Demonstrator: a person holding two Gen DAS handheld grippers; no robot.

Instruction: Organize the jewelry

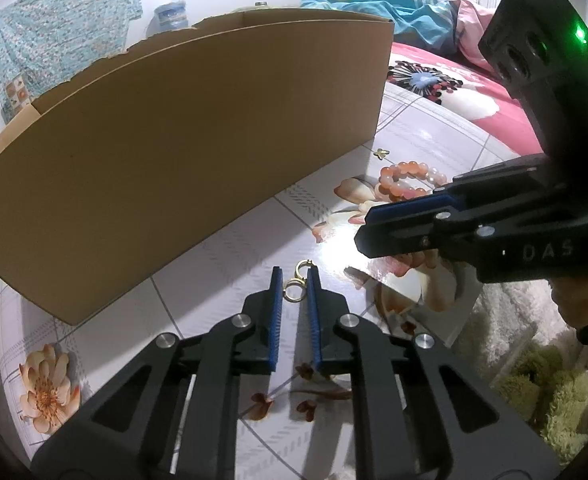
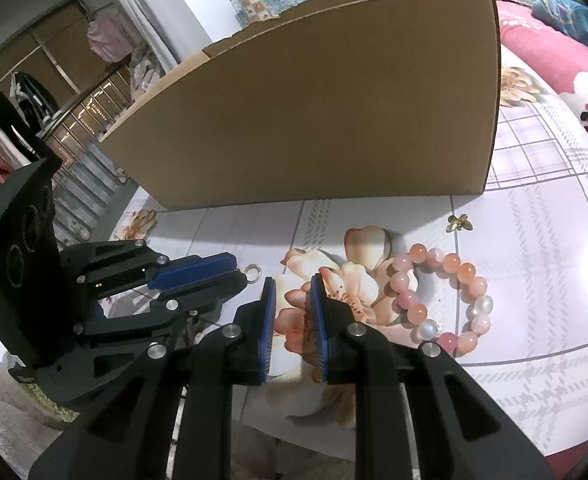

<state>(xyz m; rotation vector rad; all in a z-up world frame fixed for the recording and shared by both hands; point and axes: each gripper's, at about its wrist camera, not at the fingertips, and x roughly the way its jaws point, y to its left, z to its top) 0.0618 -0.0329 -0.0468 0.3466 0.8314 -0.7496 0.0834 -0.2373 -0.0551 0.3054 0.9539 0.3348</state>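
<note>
Left gripper (image 1: pixel 294 276) is being held low over the floral tablecloth (image 1: pixel 222 256), near the bottom centre of the left wrist view. A pair of small gold rings (image 1: pixel 296 284), linked or touching end to end, is lying between its blue pads. The pair's long axis is running up the frame, roughly along the fingers. The right pad appears to be touching the rings; a sliver of gap is showing at the left pad, so a firm grip cannot be confirmed. The jaws are narrow, nearly closed around the pair.

Right gripper (image 2: pixel 292 304) is being held over the printed flower at lower centre of the right wrist view. Its jaws are slightly parted, with nothing between them. The pink bead bracelet (image 2: pixel 441 300) is lying just to the right of its fingers, flat on the cloth, and this gripper is the nearer one to it. A small gold bee-shaped charm (image 2: pixel 459 222) is lying further up, near the lower right corner of the cardboard box (image 2: pixel 333 112).

Count: two gold rings, one bracelet, one charm, one box, two grippers.

Judgement: the rings are probably being picked up for the box, which is standing just beyond them in the upper part of both views.
</note>
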